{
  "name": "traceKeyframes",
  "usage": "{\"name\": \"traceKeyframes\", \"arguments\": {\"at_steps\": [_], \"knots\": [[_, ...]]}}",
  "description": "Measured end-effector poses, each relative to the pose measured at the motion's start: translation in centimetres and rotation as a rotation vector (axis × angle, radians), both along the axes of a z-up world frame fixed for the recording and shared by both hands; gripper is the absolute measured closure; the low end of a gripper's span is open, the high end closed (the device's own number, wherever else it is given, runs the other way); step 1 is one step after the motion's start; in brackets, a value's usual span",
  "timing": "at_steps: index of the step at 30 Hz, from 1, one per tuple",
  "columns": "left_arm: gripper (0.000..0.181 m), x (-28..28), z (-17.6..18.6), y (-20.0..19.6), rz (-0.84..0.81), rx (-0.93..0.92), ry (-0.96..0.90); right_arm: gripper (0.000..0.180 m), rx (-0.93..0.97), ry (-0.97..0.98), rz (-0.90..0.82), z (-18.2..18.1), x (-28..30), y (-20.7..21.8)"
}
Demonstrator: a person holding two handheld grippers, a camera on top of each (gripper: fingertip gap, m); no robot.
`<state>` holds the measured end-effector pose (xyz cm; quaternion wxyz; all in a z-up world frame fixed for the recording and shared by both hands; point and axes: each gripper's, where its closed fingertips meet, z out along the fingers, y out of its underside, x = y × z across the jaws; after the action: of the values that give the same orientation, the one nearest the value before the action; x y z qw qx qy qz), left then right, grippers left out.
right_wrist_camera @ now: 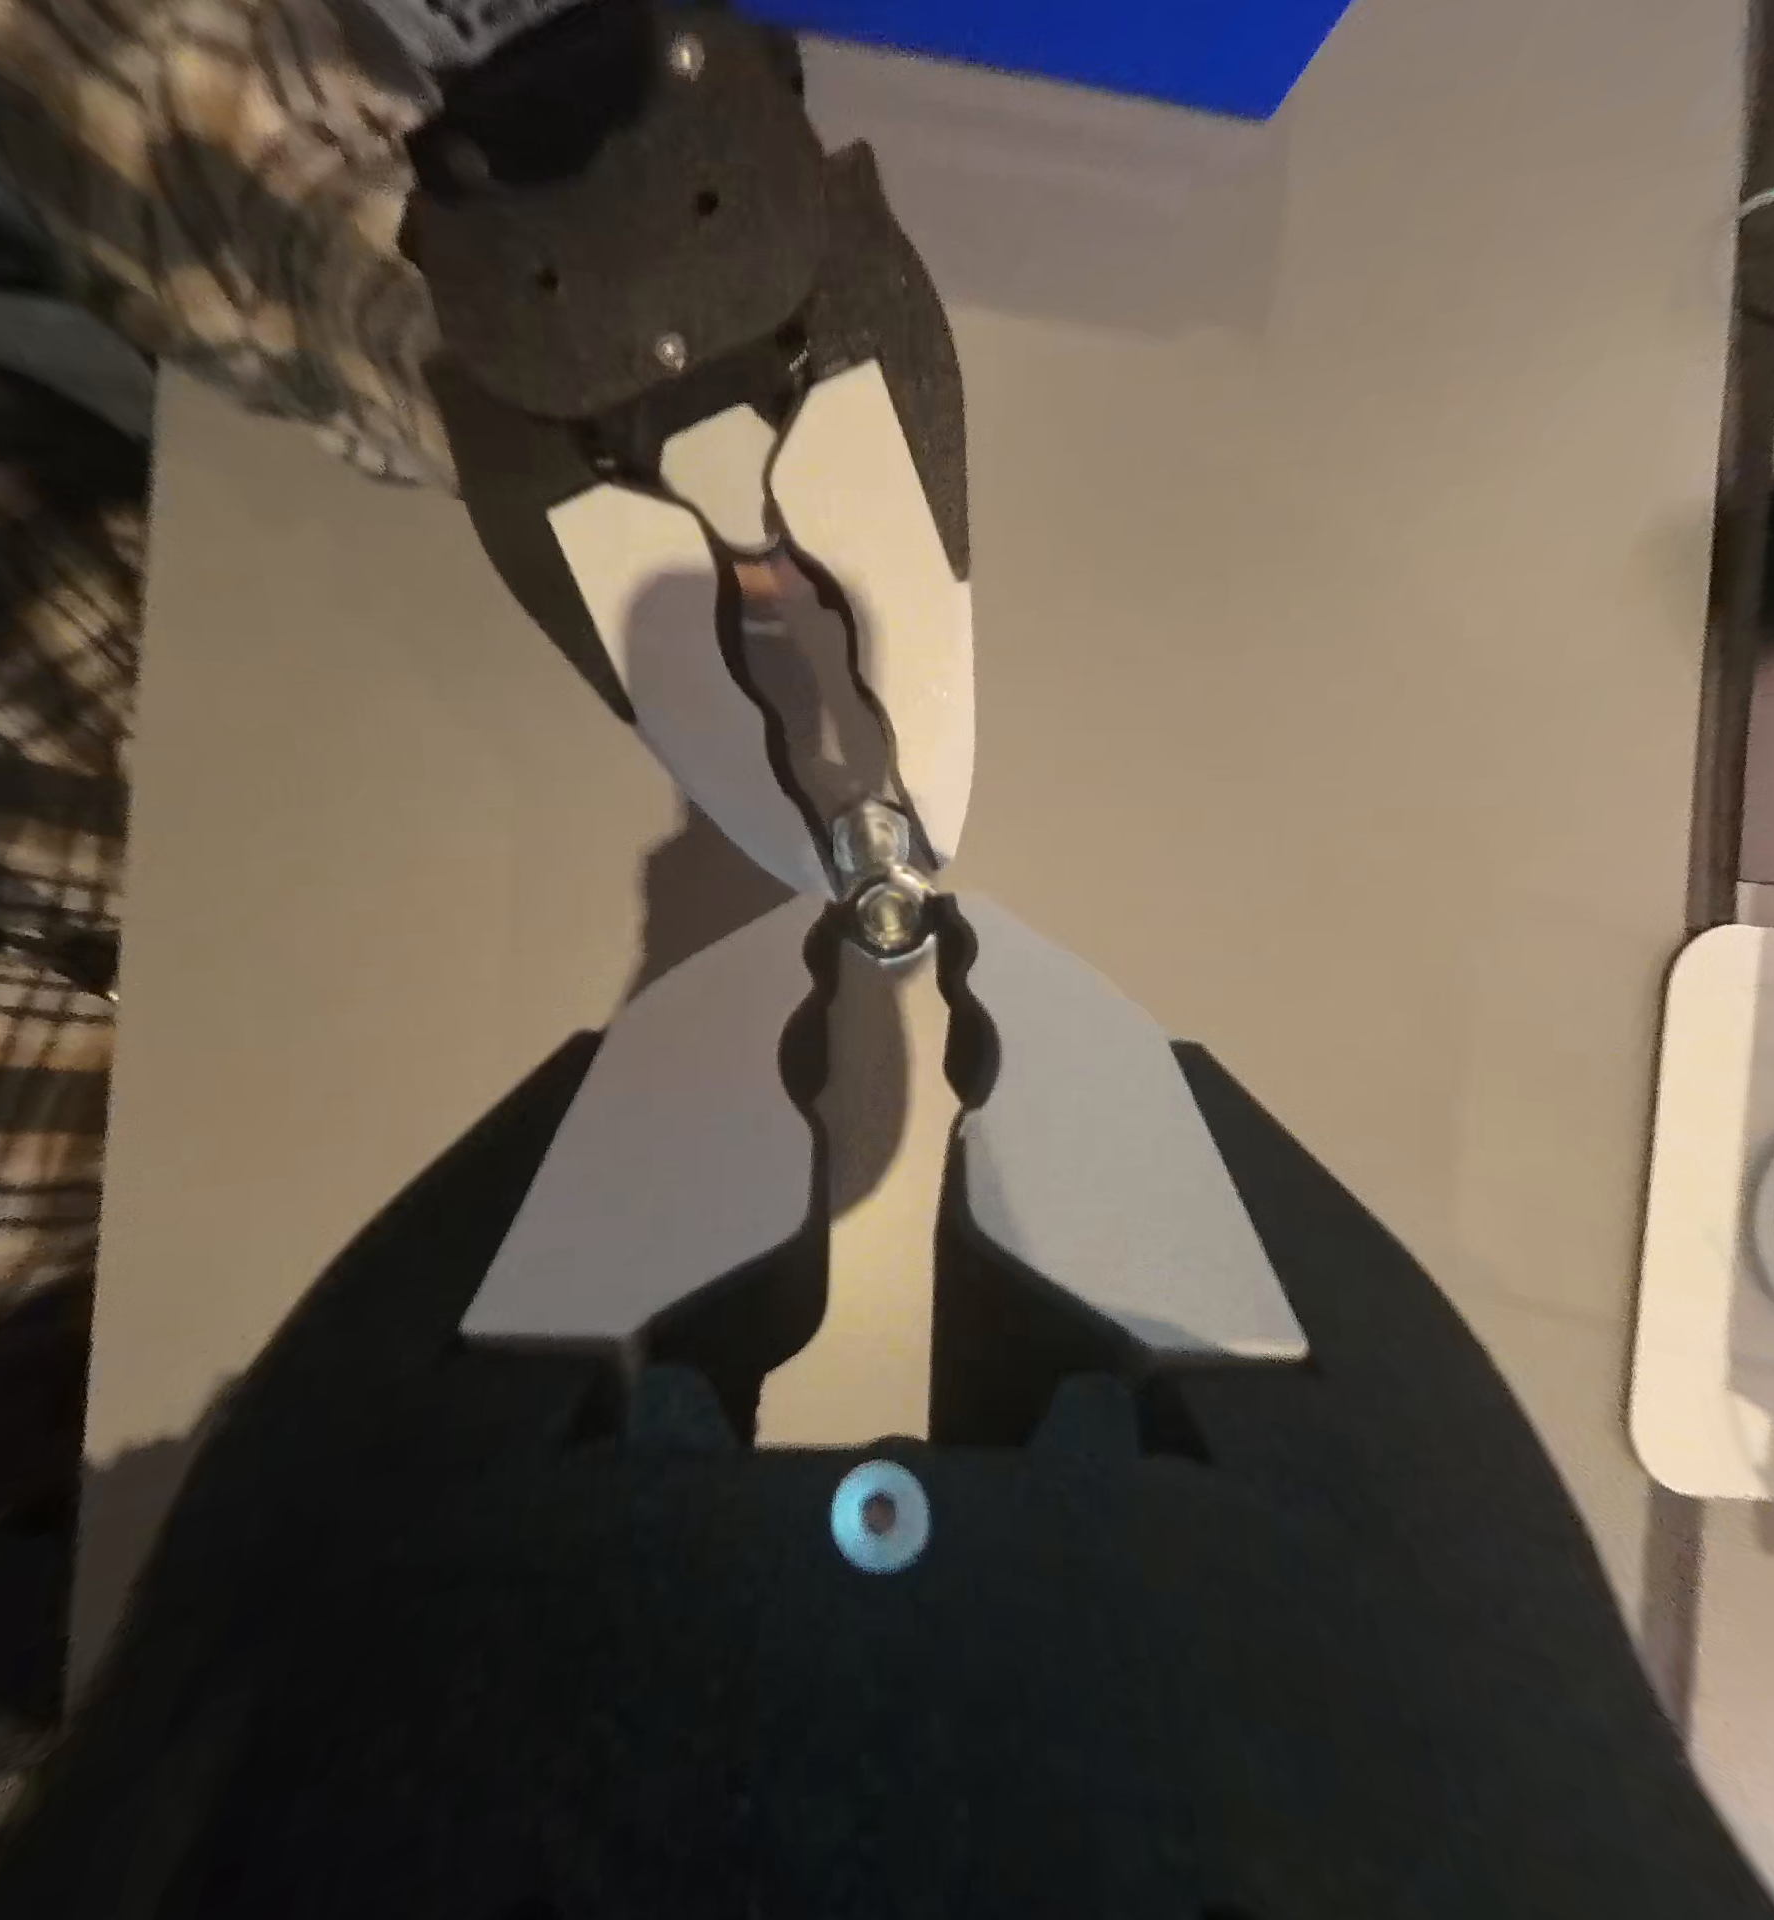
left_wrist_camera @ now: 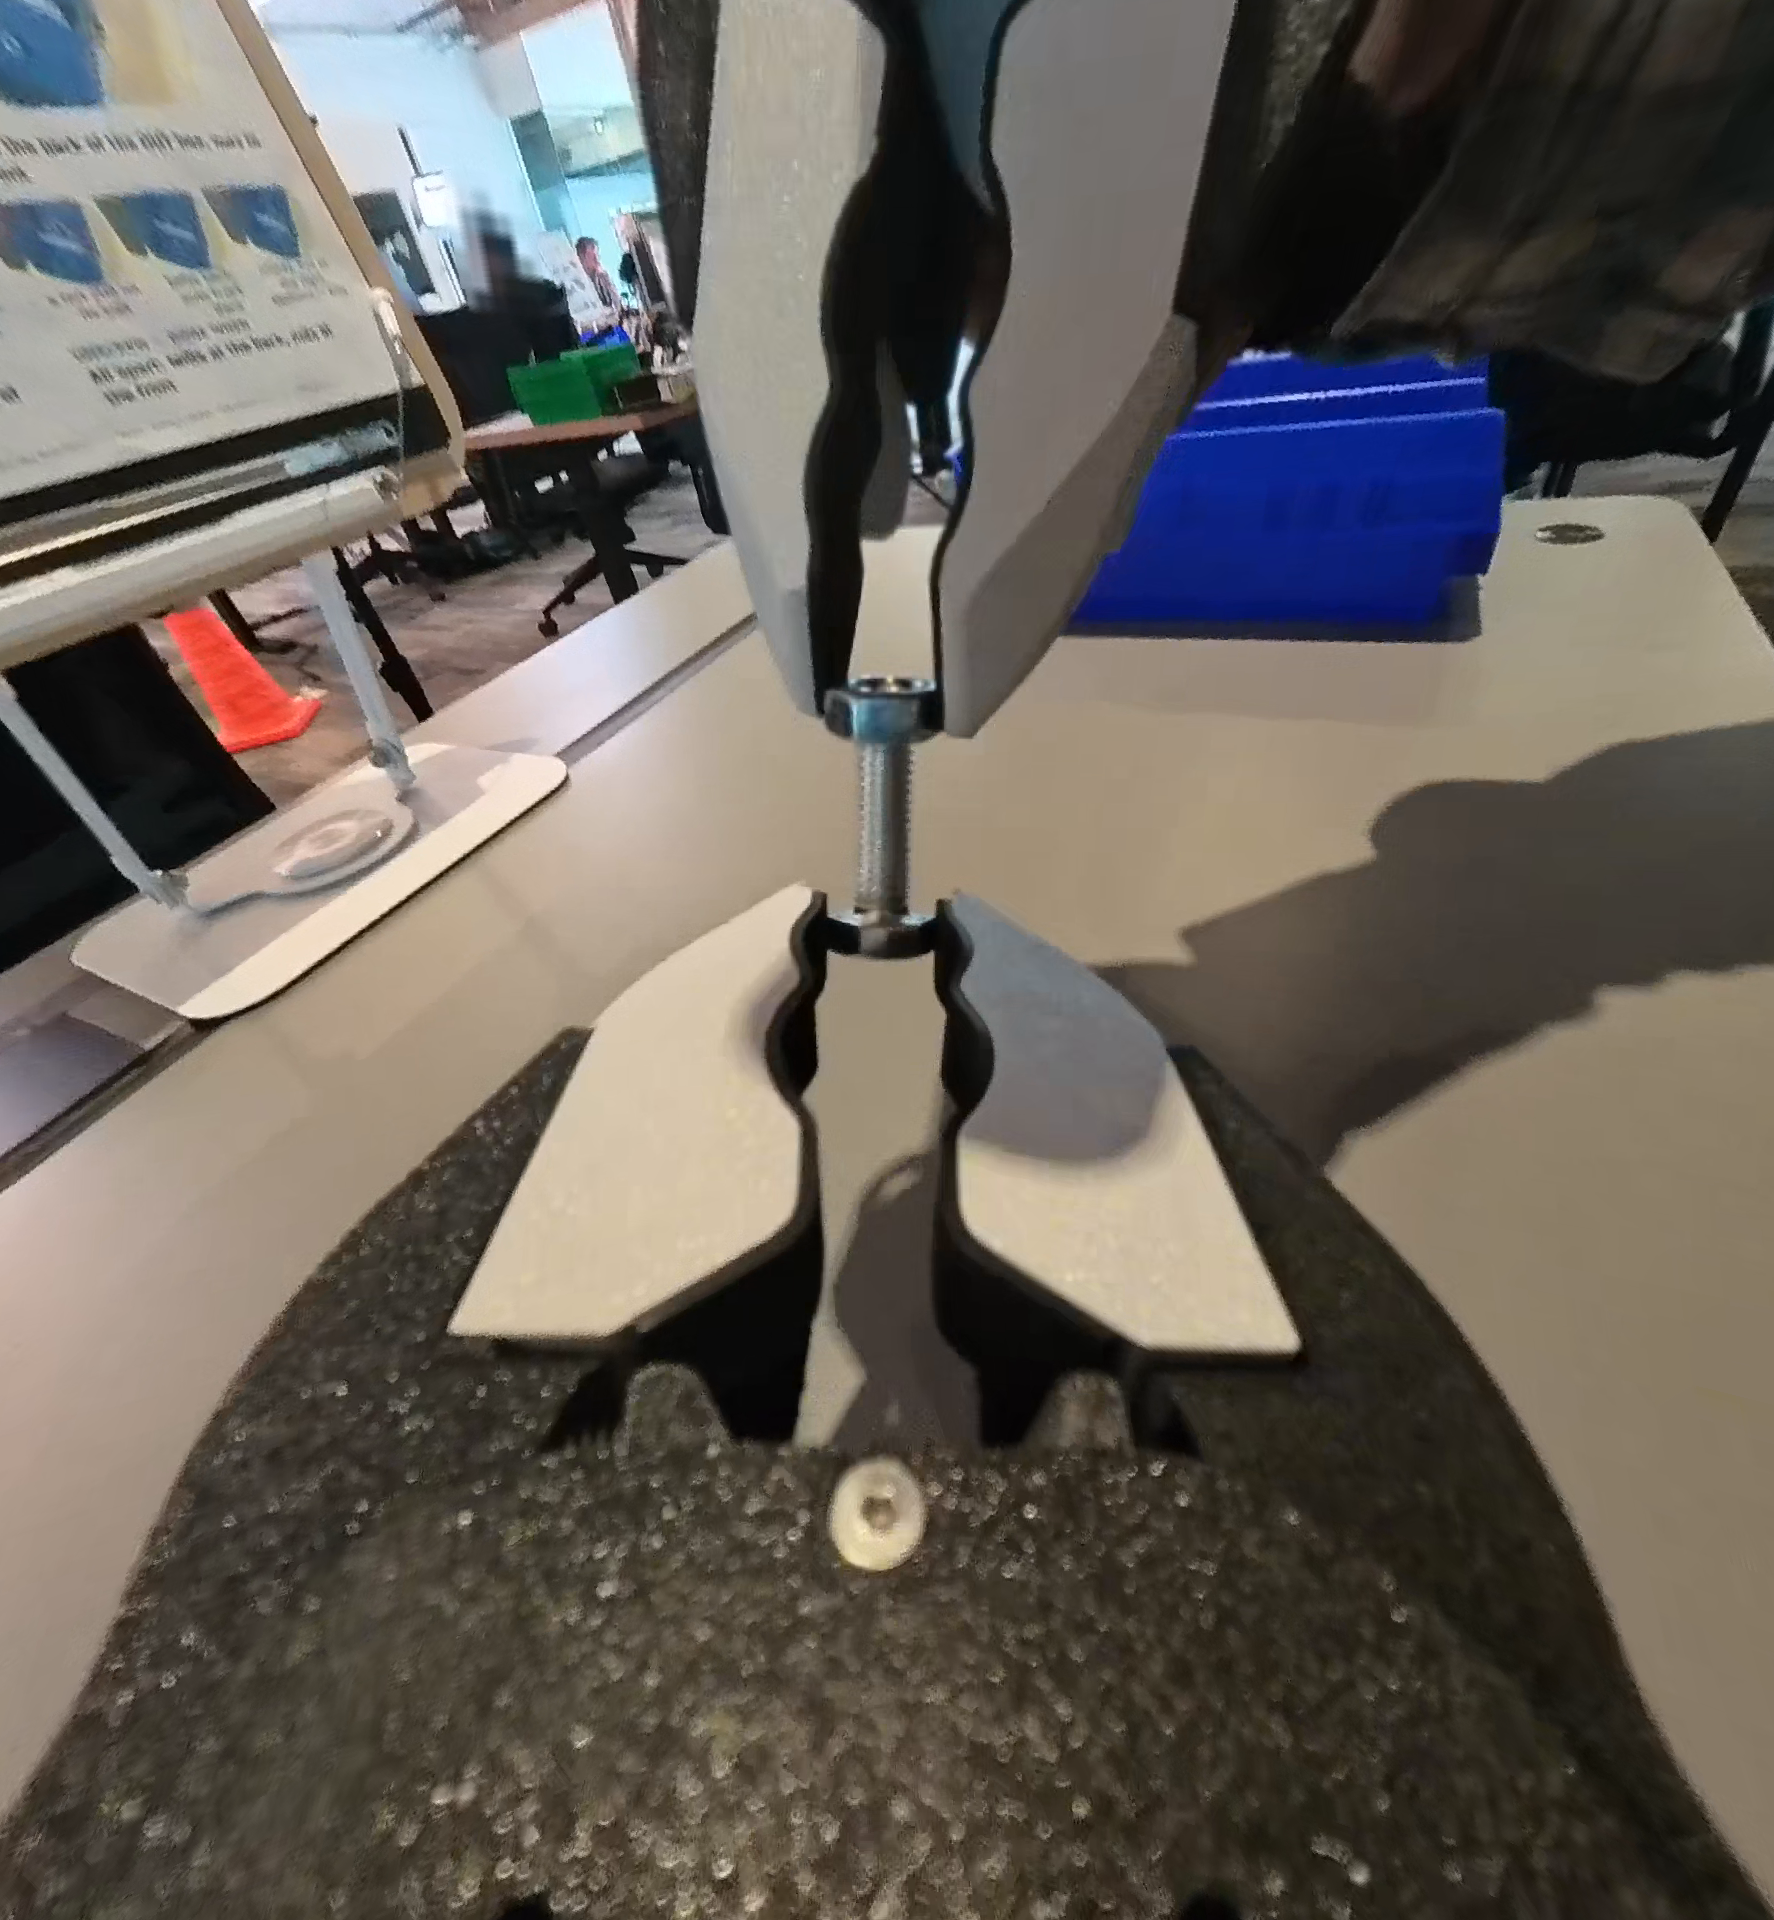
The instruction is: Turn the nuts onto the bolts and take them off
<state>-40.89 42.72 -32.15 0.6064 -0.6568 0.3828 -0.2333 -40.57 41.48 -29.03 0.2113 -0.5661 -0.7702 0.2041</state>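
**Bolt held upright between two grippers above the table**

The left gripper comes in low from the near side, its fingertips clamped on the hex piece at the lower end of a silver bolt. The bolt stands upright in the air above the table, its threaded shank bare between the two grippers. From above, the right gripper points down and is closed on the hex piece at the bolt's upper end; which end is the head and which the nut cannot be told from here. In the right wrist view the bolt is seen almost end-on, pinched between the right gripper and the left gripper beyond it.

The table is pale grey and smooth, with hard shadows of the grippers falling to the right. On its left side stands a tilted instruction board on a flat white base. At the far right sit blue bins; their contents are not visible. Beyond is an open office with desks, chairs, green crates and an orange cone on the floor.
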Motion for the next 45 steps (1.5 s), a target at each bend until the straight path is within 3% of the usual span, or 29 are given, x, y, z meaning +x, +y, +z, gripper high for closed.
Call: {"name": "traceKeyframes", "arguments": {"at_steps": [1, 5, 11, 22, 37, 41, 45], "knots": [[0.162, 0.0, 0.2, -0.1, -0.005, 0.011, -0.009, 0.163, -0.025, 0.024, 0.002, 0.2, 0.0, -0.2], [0.162, 0.2, 1.3, -0.7, -0.035, 0.053, -0.063, 0.163, -0.125, 0.128, 0.015, 1.3, -0.1, -1.0], [0.162, 0.2, 1.3, -0.8, -0.005, 0.074, -0.045, 0.163, -0.112, 0.135, -0.016, 1.1, 0.1, -0.8], [0.162, -0.3, 0.6, 0.1, 0.105, 0.107, 0.067, 0.163, -0.189, 0.121, -0.276, 0.3, -0.1, 0.1], [0.162, -0.4, 1.2, -0.1, 0.061, 0.069, -0.023, 0.158, -0.165, 0.142, -0.238, 1.0, -0.8, 0.1], [0.162, -0.4, 1.4, -0.1, 0.057, 0.062, -0.042, 0.144, -0.144, 0.161, -0.218, 1.2, -1.0, 0.0], [0.162, -0.5, 1.8, -0.3, 0.023, 0.037, -0.102, 0.094, -0.084, 0.344, -0.182, 2.6, -1.4, 0.6]]}}
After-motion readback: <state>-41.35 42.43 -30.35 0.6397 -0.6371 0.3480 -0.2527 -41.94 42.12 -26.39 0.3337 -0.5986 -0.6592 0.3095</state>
